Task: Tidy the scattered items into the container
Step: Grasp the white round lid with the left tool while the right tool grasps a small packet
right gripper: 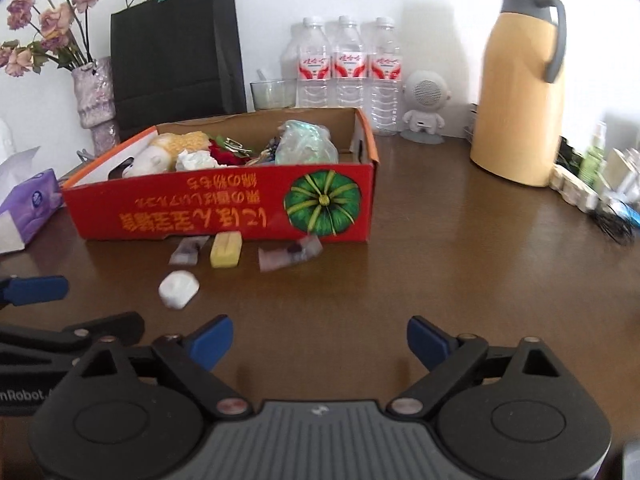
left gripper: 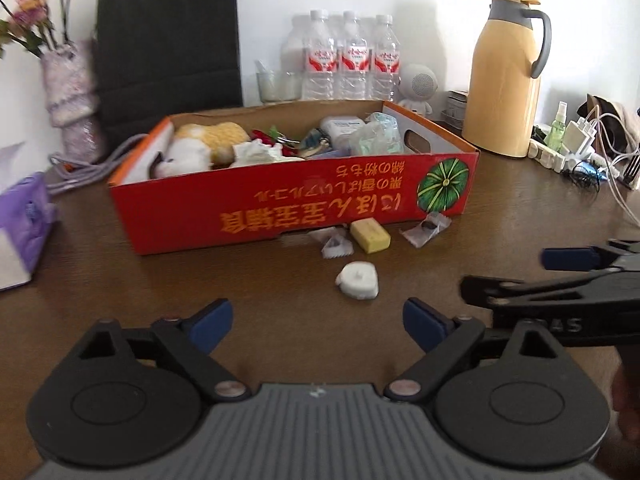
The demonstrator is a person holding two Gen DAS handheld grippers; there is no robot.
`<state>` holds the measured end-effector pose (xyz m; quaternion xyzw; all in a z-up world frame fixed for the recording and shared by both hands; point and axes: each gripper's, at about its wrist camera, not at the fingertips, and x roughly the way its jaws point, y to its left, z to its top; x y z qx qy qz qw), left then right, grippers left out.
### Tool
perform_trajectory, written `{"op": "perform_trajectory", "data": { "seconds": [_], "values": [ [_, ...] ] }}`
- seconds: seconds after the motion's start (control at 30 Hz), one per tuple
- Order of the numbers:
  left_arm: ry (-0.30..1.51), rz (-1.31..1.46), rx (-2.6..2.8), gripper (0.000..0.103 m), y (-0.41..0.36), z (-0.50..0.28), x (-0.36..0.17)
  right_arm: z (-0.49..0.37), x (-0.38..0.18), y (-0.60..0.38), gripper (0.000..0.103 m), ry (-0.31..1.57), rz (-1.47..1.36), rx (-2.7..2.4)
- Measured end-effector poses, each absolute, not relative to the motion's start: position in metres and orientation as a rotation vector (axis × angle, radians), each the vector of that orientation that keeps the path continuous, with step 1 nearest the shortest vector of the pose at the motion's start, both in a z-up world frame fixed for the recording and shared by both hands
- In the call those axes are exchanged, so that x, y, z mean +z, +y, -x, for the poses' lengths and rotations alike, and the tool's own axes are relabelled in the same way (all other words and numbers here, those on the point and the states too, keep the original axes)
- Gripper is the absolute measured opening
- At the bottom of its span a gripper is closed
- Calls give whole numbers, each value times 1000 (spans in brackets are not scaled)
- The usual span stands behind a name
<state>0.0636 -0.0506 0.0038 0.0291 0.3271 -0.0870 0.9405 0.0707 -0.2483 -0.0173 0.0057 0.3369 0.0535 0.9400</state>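
In the left wrist view, the left gripper [left gripper: 318,322] is sitting at the bottom centre of the frame with its blue tongs standing wide apart and nothing between them. Just above it, at mid-frame, the white puck-shaped item [left gripper: 357,280] is lying on the brown table [left gripper: 500,216]. Higher up, the yellow block [left gripper: 370,235] and two crinkled wrappers [left gripper: 426,230] are lying just beside the front wall of the red cardboard box [left gripper: 288,208], which is already holding a plush toy, tissues and packets. The right gripper is poking in from the right edge.

In the right wrist view, the right gripper [right gripper: 320,342] is occupying the bottom centre, its tongs likewise spread and empty. The white item [right gripper: 179,289] is showing left of centre, the yellow block [right gripper: 226,249] and wrappers [right gripper: 290,256] are hugging the box [right gripper: 224,210] above it, and the left gripper's blue pad is entering at the left edge.

The two grippers are working close together, so both reaching for the same white item could make them collide. The thin wrappers are lying flat against the box wall, so the tongs could slide over them or shove the box. The image is blurring slightly, suggesting haste that could cause a miss.
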Motion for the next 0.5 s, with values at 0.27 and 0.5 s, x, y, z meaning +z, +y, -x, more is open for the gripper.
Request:
{"op": "perform_trajectory", "data": {
  "seconds": [0.27, 0.5],
  "values": [
    [722, -25, -181, 81, -41, -79, -4, -122, -12, -242, 85, 680, -8, 178],
    [735, -37, -225, 73, -49, -89, -6, -145, -25, -230, 47, 700, 45, 193]
  ]
}}
